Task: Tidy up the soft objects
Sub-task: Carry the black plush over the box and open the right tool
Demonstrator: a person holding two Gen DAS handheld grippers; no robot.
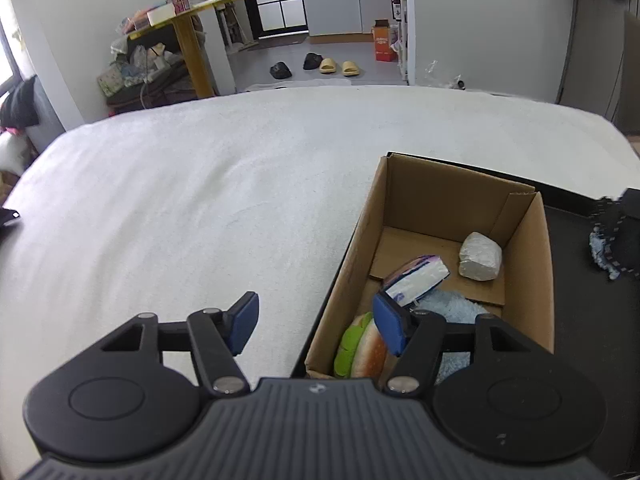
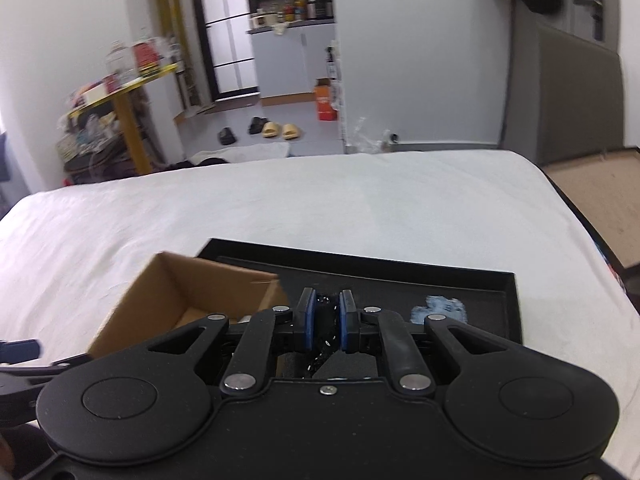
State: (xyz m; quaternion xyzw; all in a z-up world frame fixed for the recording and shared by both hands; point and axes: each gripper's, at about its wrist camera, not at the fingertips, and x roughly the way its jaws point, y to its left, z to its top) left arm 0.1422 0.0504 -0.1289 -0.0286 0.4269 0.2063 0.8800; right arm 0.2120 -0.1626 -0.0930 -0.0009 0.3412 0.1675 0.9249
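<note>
We note the right gripper [image 2: 327, 320] fingers clamped on a dark speckled soft item [image 2: 325, 334] above the black tray [image 2: 516, 300]; left gripper [image 1: 316, 328] fingers apart, empty. Thin grip risks dropping it outside the brown cardboard box [image 1: 432, 196].

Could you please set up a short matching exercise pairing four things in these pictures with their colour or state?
Things:
1. left gripper
2. right gripper
3. burger toy
4. cardboard box

States:
A. lies in the box's near corner
B. shut on a dark fabric item
C. open, holding nothing
D. stands on the white bed beside a black tray

Pairs: 1-C, 2-B, 3-A, 4-D
</note>
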